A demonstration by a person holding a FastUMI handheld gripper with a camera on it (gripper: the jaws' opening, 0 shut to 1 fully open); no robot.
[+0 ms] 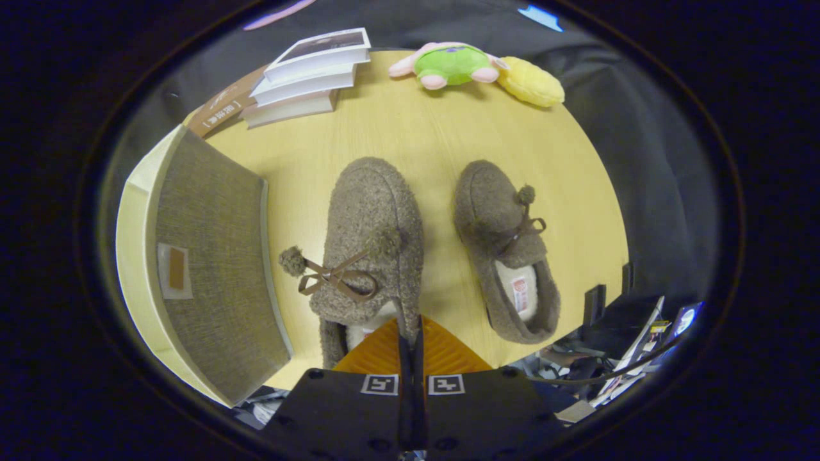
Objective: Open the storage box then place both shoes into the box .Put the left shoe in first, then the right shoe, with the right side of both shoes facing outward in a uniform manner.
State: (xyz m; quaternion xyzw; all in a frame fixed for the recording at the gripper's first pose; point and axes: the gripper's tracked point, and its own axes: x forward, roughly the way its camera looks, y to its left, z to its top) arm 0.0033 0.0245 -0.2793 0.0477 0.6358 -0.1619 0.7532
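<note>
Pinching the heel collar of the soft, light left shoe [371, 243] at 6 o'clock, the gripper [410, 339] holds jaws pressed together, storage box [211, 269] at 9 o'clock

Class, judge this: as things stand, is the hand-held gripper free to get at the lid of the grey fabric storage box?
Probably yes. The hand-held gripper, fingers shut together, sits over the nearer fuzzy brown slipper; the grey fabric storage box lies beside it with nothing on its lid.
</note>
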